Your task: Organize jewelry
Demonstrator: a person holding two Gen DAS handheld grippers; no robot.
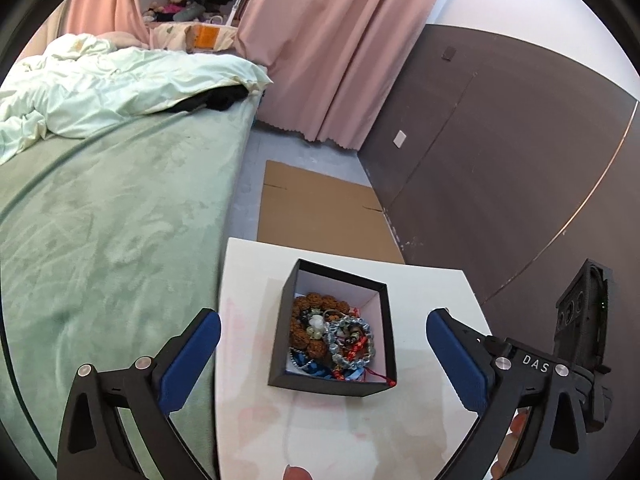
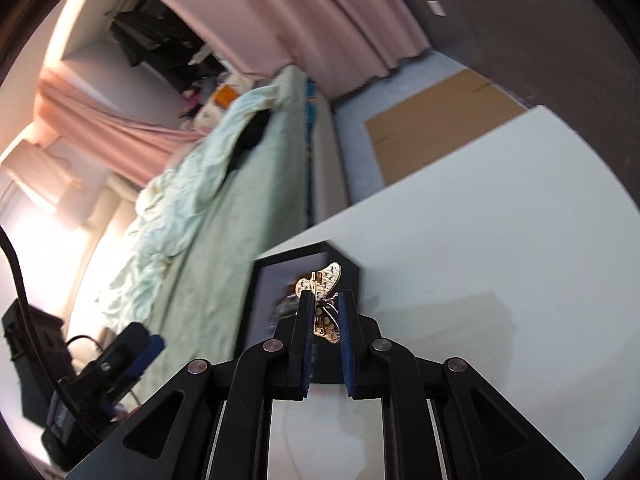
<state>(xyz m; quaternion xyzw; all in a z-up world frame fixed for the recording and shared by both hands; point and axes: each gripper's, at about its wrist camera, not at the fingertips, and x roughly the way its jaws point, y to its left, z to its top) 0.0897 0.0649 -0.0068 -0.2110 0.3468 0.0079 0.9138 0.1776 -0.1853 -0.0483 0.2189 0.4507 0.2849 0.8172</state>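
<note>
A black jewelry box (image 1: 289, 380) with a white lining stands on a small white table (image 1: 248, 280). It holds a heap of bead bracelets (image 1: 332, 336), brown, clear and red. My left gripper (image 1: 323, 330) is open and empty, its blue pads either side of the box, above it. My right gripper (image 2: 325, 300) is shut on a gold butterfly hair clip (image 2: 322, 280) and holds it just in front of the box (image 2: 250, 304). The right gripper's body shows in the left wrist view (image 1: 584, 320).
A bed with a green cover (image 1: 100, 220) and a pale quilt (image 1: 120, 84) lies left of the table. Flat cardboard (image 1: 320, 208) lies on the floor beyond it. Pink curtains (image 1: 340, 40) and a dark wall panel (image 1: 500, 152) stand behind.
</note>
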